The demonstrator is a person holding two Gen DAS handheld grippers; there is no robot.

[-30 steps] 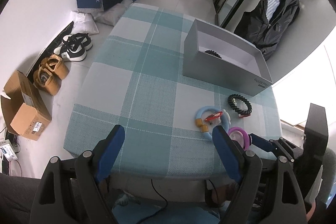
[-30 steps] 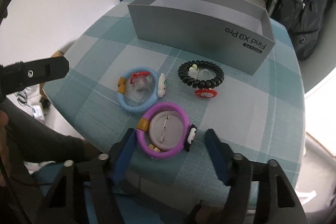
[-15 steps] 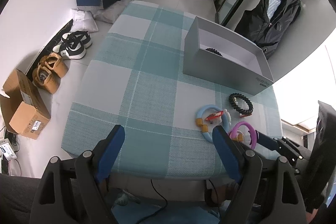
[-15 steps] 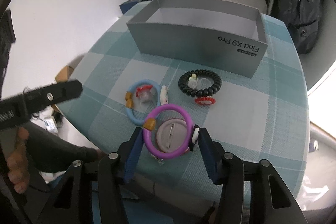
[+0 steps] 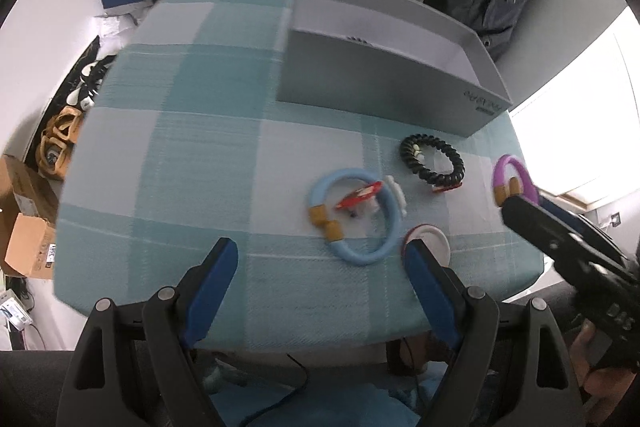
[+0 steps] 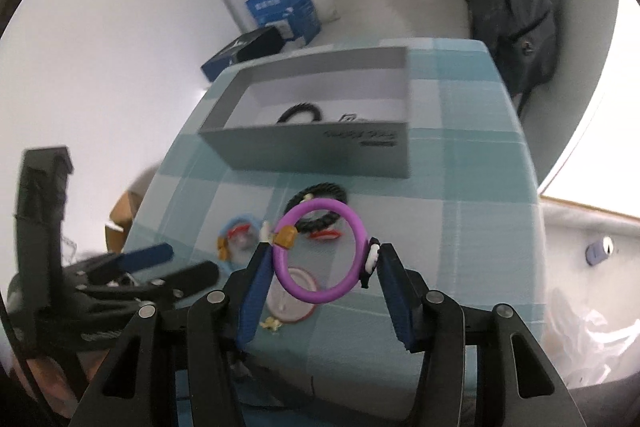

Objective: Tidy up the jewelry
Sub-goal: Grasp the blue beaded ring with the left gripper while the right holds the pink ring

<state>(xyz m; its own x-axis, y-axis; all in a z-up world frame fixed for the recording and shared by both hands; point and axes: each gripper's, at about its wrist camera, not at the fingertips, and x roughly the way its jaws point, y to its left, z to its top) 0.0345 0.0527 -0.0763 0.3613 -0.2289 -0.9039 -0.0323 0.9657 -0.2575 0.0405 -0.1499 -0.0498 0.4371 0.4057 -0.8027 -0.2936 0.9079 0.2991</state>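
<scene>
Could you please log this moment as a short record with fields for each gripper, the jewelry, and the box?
right gripper: shut on the purple bracelet, held above the table
left gripper: open, holding nothing
blue bracelet: on the checked tablecloth
black coil bracelet: on the cloth, just in front of the grey box
round badge: on the cloth, near the table's front edge
box contents: a black band and another small item, unclear
</scene>
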